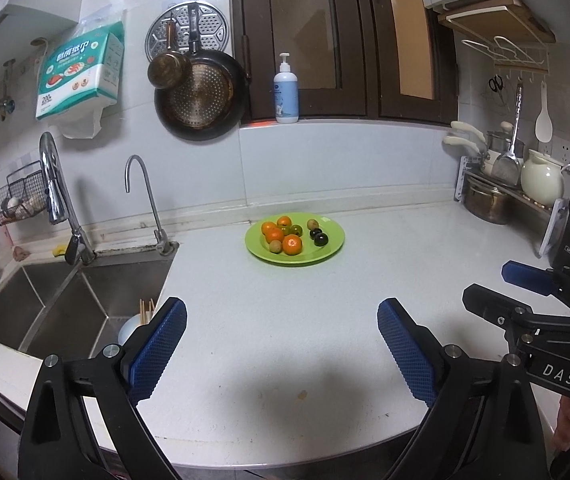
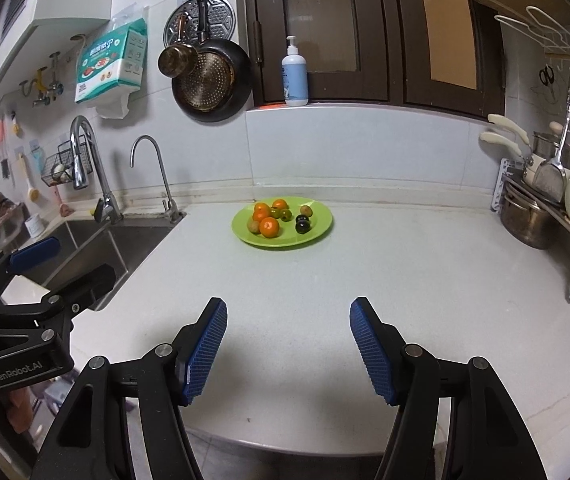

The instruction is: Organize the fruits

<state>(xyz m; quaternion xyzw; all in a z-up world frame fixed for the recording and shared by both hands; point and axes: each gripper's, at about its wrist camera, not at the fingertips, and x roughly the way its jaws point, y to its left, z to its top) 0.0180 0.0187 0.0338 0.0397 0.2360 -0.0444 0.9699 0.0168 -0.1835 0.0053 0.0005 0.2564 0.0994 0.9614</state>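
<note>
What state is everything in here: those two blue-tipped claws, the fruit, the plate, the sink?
Left gripper: open, nothing between its pads.
Right gripper: open, empty.
Green plate: flat on the counter, holding all the fruit.
Fruit: piled loosely on the plate, untouched.
Sink: a bowl and chopsticks inside; no water seen running.

"DAS" on right tool (image 1: 525,280); "GenRobot.AI" on left tool (image 2: 61,260)
</note>
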